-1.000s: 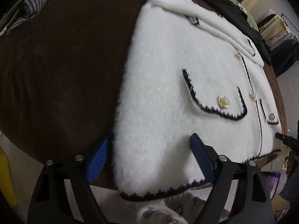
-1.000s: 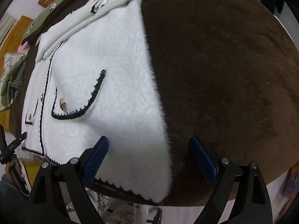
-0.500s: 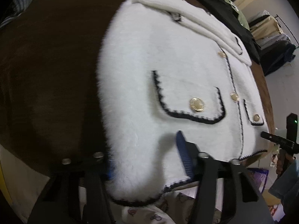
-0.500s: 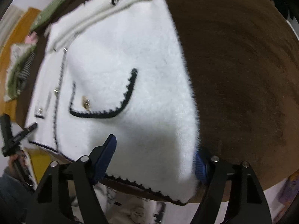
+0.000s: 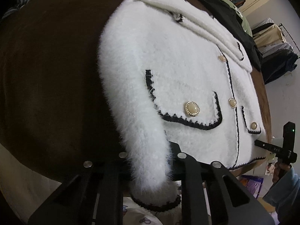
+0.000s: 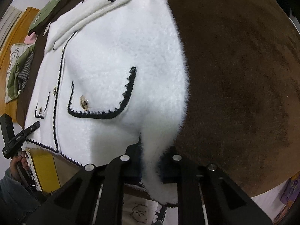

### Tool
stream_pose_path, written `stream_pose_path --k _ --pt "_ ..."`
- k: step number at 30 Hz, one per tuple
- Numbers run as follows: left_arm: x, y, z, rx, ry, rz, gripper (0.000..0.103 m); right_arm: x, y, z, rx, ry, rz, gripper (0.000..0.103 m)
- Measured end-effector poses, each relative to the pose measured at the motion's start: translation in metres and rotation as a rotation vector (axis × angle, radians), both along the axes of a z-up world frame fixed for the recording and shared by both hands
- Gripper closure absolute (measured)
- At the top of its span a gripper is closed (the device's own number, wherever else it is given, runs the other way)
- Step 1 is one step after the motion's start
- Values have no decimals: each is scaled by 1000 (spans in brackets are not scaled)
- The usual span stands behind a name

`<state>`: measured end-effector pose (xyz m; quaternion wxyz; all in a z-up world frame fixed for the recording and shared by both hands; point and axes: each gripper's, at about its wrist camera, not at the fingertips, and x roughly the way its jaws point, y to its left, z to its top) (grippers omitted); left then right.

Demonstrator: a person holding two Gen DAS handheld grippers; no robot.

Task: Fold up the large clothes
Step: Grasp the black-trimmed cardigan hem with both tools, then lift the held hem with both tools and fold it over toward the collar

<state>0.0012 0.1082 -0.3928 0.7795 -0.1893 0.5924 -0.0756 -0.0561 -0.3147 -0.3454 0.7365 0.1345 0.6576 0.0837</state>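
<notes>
The fluffy white jacket with black trim and gold buttons (image 5: 183, 78) lies on the brown velvety surface (image 5: 46, 75). My left gripper (image 5: 150, 161) is closing on its bottom corner; my right gripper (image 6: 151, 161), open a second ago, now pinches the opposite corner, ready to lift the hem.

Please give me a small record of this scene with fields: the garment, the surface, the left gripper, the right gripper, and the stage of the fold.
garment: white fluffy jacket, black trim, gold buttons, lying front up
surface: brown cloth
left gripper: jaws closing on one bottom corner of the jacket, fabric pinched between them
right gripper: shut on the other bottom corner
stage: both hem corners gripped, body of the jacket flat, no fold made yet
</notes>
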Motion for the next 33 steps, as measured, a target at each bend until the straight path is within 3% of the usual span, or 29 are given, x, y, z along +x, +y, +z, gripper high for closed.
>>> stream_pose_path --k 10,20,33 --pt "11 0 39 -55 -56 15 84 -3 -18 31 74 -41 -29 92" --pt "27 -2 91 -25 -128 61 84 15 -24 78 84 -105 -51 92" --pt "69 -3 165 9 -306 145 85 80 -33 156 150 -312 -116 92"
